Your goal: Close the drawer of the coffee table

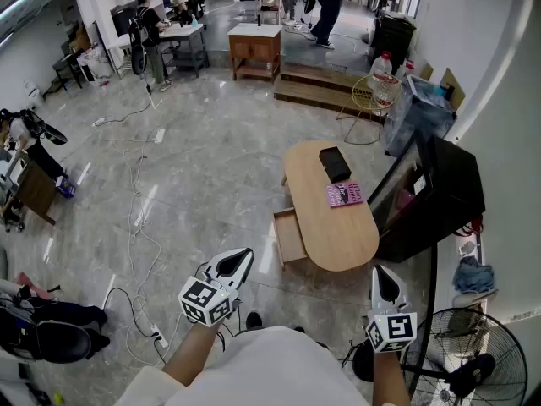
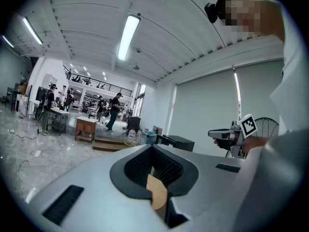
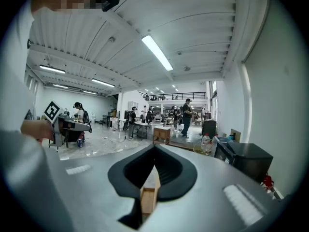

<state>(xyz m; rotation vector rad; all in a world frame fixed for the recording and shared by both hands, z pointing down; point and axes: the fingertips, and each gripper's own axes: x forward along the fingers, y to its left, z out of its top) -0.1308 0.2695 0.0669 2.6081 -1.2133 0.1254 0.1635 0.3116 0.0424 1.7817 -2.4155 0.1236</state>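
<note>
The oval wooden coffee table [image 1: 338, 231] stands ahead on the marble floor, and its drawer [image 1: 290, 237] is pulled out on its left side. A black box [image 1: 335, 163] and a pink book [image 1: 344, 194] lie on the top. My left gripper [image 1: 241, 257] is held near my body, well short of the drawer, with its jaws shut and nothing in them. My right gripper [image 1: 385, 272] hovers just short of the table's near end, also shut and holding nothing. In the right gripper view the open drawer [image 3: 147, 197] shows through the slit below the right gripper [image 3: 154, 148].
A black cabinet [image 1: 444, 189] stands right of the table, a floor fan [image 1: 461, 362] at bottom right. Cables and a power strip [image 1: 156, 332] trail over the floor on the left. A wire side table [image 1: 372, 91] and wooden platform lie beyond. People work far back.
</note>
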